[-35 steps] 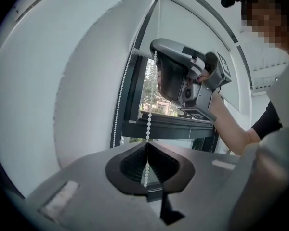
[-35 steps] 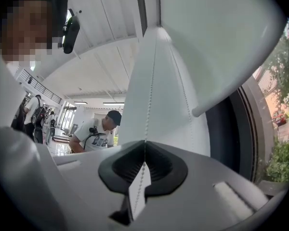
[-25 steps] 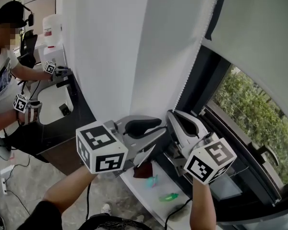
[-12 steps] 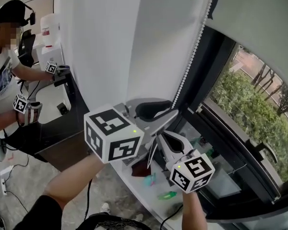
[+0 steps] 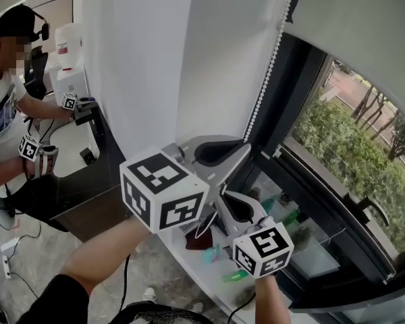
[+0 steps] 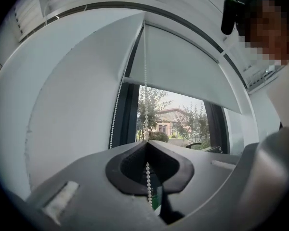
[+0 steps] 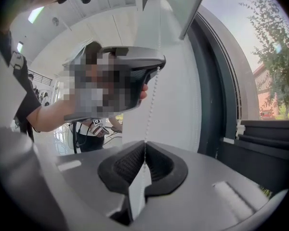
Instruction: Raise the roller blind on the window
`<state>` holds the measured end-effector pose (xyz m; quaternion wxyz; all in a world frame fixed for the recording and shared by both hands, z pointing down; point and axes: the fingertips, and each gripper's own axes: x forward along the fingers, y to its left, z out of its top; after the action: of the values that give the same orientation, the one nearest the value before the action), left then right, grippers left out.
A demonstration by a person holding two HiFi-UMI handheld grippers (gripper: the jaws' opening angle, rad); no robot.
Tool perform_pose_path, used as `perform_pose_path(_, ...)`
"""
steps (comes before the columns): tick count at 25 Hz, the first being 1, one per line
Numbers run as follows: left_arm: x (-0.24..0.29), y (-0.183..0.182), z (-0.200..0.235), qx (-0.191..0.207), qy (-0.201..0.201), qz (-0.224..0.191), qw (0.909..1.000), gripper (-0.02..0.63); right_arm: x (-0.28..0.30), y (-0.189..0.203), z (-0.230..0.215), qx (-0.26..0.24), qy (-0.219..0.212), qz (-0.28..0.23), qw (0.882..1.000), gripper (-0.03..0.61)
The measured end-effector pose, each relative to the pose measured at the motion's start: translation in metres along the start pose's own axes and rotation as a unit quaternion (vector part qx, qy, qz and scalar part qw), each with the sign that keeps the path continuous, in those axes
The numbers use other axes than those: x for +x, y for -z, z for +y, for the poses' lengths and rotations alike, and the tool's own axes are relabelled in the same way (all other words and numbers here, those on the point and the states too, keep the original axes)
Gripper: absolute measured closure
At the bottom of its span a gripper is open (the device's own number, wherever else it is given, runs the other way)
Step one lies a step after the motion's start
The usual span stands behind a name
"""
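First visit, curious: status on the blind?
Left hand-held gripper just closed on bead chain; right hand-held gripper shut on it lower. Roller blind partly up. Nothing blocking.

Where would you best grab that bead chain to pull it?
Pinch the bead chain on its free-hanging stretch beside the roller blind, coming in level from the room side. It hangs thin and nearly vertical, so a pinch across it should catch between beads.
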<state>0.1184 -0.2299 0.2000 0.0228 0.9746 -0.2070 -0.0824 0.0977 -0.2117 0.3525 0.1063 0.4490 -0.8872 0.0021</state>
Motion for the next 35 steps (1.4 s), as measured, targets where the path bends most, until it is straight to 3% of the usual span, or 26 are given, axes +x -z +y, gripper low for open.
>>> perform_pose_path(3,-0.005,0.002,0.001,0.01,-0.005,0.009,0.9999,0.606,-0.011,-0.012,0.003,0.012,-0.02,-0.016,1.0,0.558)
perform_pose_path(5,-0.01,0.006,0.005,0.01,-0.011,0.013,0.9998,0.606,-0.028,-0.042,-0.008,0.05,-0.016,-0.074,0.996,0.5)
perform_pose_path(8,-0.017,0.02,0.007,0.018,-0.018,0.025,0.9994,0.606,-0.051,-0.094,-0.026,0.089,-0.014,-0.154,0.984,0.497)
perform_pose_path(13,-0.021,0.051,-0.001,-0.007,-0.008,0.041,0.9991,0.604,-0.052,-0.148,-0.026,0.05,-0.019,-0.173,0.983,0.497)
perform_pose_path(16,-0.024,0.079,-0.003,-0.022,-0.005,0.071,0.9973,0.604,-0.046,-0.169,-0.021,0.025,-0.023,-0.171,0.985,0.495)
perform_pose_path(23,-0.028,0.145,0.001,-0.051,-0.01,0.129,0.9902,0.603,-0.026,-0.179,-0.024,0.02,-0.028,-0.155,0.987,0.489)
perform_pose_path(25,-0.027,0.148,0.001,-0.05,-0.01,0.132,0.9899,0.603,-0.024,-0.179,-0.025,0.014,-0.021,-0.154,0.988,0.499)
perform_pose_path(27,-0.028,0.149,0.004,-0.048,-0.013,0.134,0.9898,0.603,-0.022,-0.178,-0.027,0.006,-0.009,-0.158,0.987,0.56)
perform_pose_path(33,-0.035,0.152,0.011,-0.049,-0.01,0.139,0.9891,0.603,-0.018,-0.172,-0.031,0.008,-0.002,-0.175,0.985,0.568)
perform_pose_path(35,-0.041,0.148,0.011,-0.047,-0.009,0.141,0.9889,0.533,-0.016,-0.159,-0.032,0.016,-0.009,-0.155,0.988,0.569)
